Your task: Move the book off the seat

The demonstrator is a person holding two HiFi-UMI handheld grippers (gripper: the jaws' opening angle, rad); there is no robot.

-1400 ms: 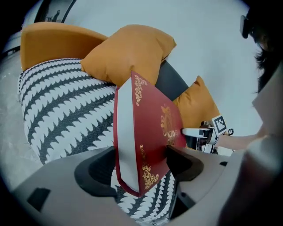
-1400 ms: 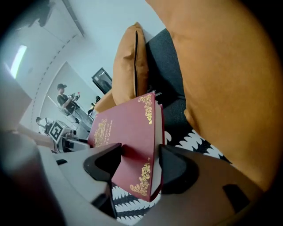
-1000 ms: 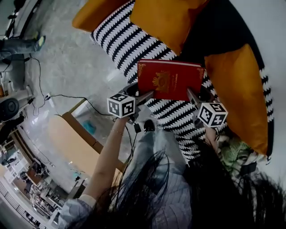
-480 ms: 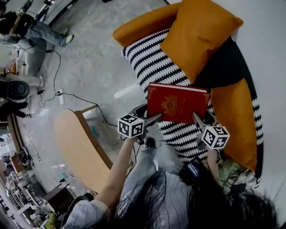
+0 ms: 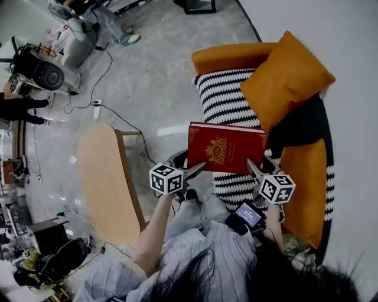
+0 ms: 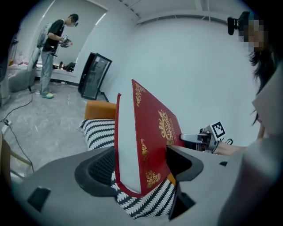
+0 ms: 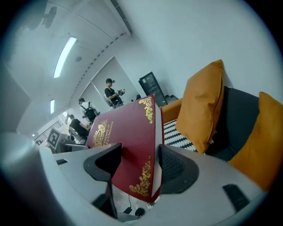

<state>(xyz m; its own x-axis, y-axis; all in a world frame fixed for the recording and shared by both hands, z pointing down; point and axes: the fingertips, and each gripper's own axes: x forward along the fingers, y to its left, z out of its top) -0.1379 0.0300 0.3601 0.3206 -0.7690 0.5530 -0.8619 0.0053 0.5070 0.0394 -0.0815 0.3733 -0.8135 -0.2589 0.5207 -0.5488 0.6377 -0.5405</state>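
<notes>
A red hardback book (image 5: 226, 147) with gold ornament hangs in the air above the front of the black-and-white striped seat (image 5: 223, 101). My left gripper (image 5: 198, 167) is shut on the book's near left corner; in the left gripper view the book (image 6: 148, 141) stands clamped between the jaws. My right gripper (image 5: 253, 167) is shut on the near right corner, and the right gripper view shows the book (image 7: 128, 150) pinched between both pads. The book lies roughly level, cover up.
An orange cushion (image 5: 286, 78) leans on the chair's back, with orange armrests (image 5: 227, 57) either side. A light wooden table (image 5: 103, 177) stands left of me. Cables (image 5: 112, 112) trail over the grey floor. People (image 5: 88, 12) and equipment stand far off.
The view has swung so the chair sits further right and smaller. The book, still held by both grippers, has come back away from the seat's middle toward its front edge.
</notes>
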